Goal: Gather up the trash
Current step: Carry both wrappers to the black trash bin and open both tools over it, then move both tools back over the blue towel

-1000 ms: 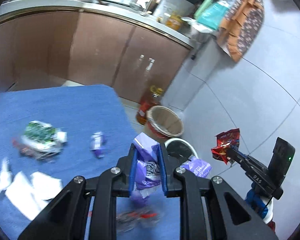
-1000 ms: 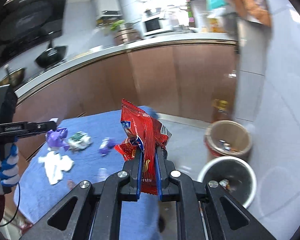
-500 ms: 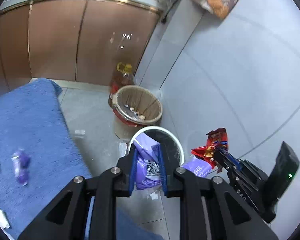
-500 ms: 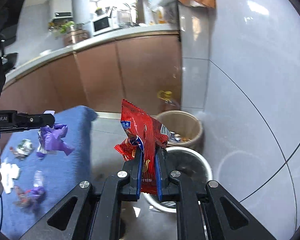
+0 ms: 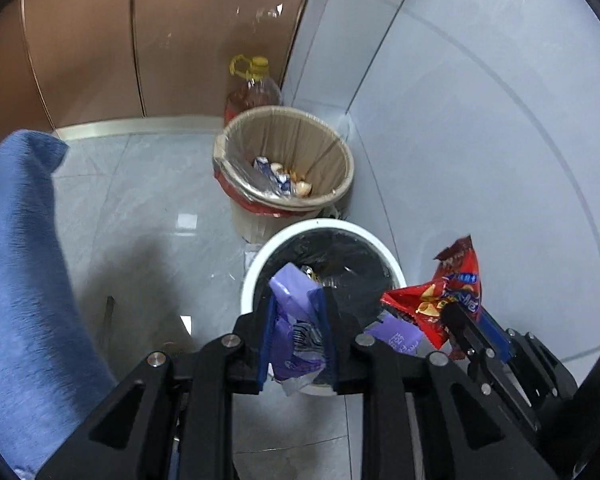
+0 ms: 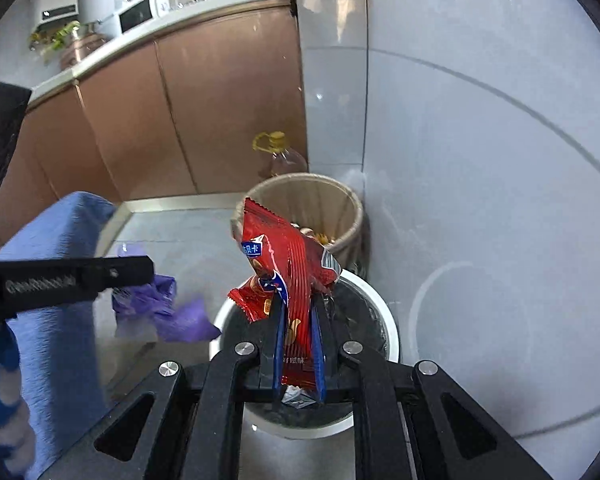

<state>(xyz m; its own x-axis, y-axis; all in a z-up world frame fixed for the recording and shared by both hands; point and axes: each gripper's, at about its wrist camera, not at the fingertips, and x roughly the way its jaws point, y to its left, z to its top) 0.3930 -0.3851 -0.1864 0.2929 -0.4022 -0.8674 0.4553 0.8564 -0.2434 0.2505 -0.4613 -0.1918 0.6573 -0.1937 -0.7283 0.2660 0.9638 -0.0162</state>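
My left gripper [image 5: 296, 304] hangs over the near rim of a white bin [image 5: 260, 264] lined with a black bag. A crumpled purple wrapper [image 5: 296, 336] sits between its blue pads, still pinched, while the jaws are opening. To its right, my right gripper [image 5: 456, 316] holds a red snack wrapper [image 5: 456, 280] above the same bin. In the right wrist view the red wrapper [image 6: 288, 248] stands upright between the pads of the right gripper [image 6: 298, 308], whose jaws are just opening, over the bin [image 6: 384, 312]. The left gripper [image 6: 148, 270] and purple wrapper [image 6: 168, 312] show at left.
A beige bin [image 5: 236, 136] with scraps inside stands just behind the white one, in the corner by the tiled wall. An oil bottle [image 5: 254, 92] stands behind it against brown cabinets [image 5: 100, 40]. The blue-covered table [image 5: 16, 260] edges the left side.
Both grippers have swung away from the blue table and come down over the white bin, each still carrying its wrapper. The table's litter has left view.
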